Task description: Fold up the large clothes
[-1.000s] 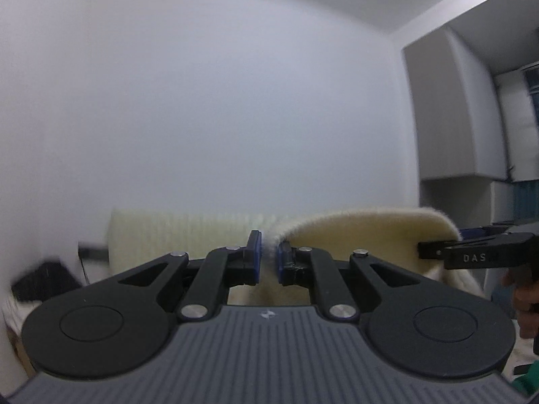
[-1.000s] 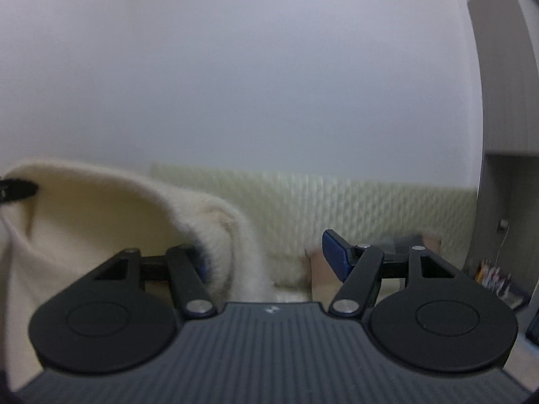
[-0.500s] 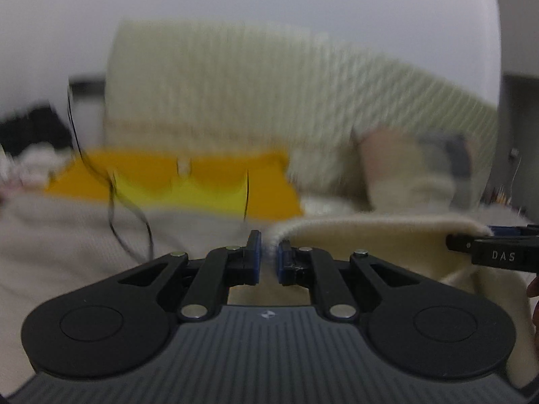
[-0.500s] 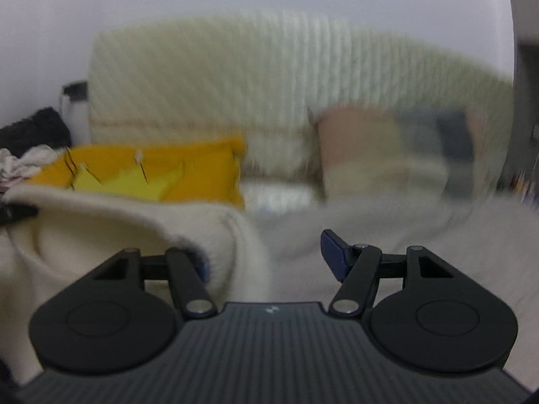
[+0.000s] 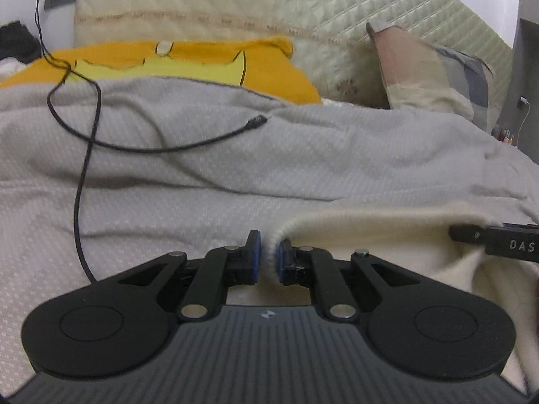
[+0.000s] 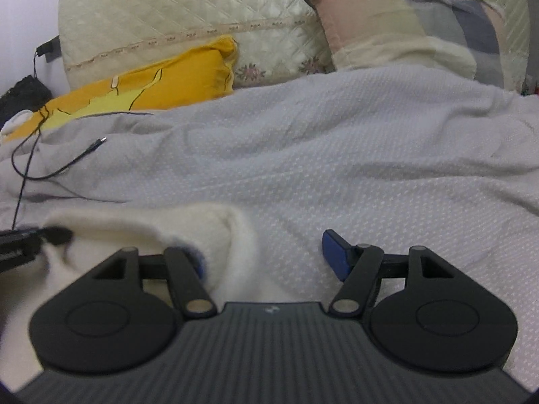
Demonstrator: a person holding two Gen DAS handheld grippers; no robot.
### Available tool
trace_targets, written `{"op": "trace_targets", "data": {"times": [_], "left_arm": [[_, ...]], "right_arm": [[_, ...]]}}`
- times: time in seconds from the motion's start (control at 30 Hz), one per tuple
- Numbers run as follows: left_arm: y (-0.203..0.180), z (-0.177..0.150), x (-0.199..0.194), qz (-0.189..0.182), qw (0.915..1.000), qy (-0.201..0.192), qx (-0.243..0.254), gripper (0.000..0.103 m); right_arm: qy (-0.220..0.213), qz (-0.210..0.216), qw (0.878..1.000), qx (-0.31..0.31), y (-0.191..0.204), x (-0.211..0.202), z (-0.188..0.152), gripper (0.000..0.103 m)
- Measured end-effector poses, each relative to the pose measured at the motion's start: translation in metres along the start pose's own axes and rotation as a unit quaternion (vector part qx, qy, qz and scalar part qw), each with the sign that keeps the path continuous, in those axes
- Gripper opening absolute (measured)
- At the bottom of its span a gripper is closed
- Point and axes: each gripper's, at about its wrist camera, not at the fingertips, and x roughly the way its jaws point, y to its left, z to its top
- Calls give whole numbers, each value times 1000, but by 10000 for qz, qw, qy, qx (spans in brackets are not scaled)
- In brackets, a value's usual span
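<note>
A cream fuzzy garment hangs between my two grippers, low over the grey bedspread. My left gripper is shut on the garment's edge. My right gripper stands open; the garment drapes over its left finger, and its right blue pad is bare. The right gripper's finger shows at the right edge of the left wrist view. The left gripper's tip shows at the left edge of the right wrist view.
A black cable loops across the bedspread on the left. A yellow pillow and a patchwork pillow lean against the quilted cream headboard. Dark clutter sits at the far left.
Both grippers have swung down from facing the wall to facing the bed, lowering the garment toward the bedspread. The left stays shut on it; the right stays open.
</note>
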Motion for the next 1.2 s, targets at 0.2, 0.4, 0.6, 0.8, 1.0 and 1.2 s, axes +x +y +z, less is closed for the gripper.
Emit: {"op": "trace_targets", "data": {"times": [0.2,0.4,0.6,0.8,1.0,1.2], "left_arm": [[-9,4,-28,-147,9996,169,156,64],[-23,8,-98,-49,9998,51,163,71],[-39,7,-201,-44,9994,-235,254,71],[-52,-9,-317,-101,9980,-561,259,71],[-64,-42,-426,10,9966,-773,299,71],[-65,-74,-517,110,9960,-843,279,71]], "right_arm": [[48,132,9999,54,2,-18,2,67],[-62,187,9997,124,9,-76,4,67],[-355,250,9991,7,13,-170,-2,67],[-680,295,9971,-163,16,-280,-25,67],[-927,433,9947,-92,17,-385,-62,67],[-1127,475,9924,-95,20,-469,-100,67]]}}
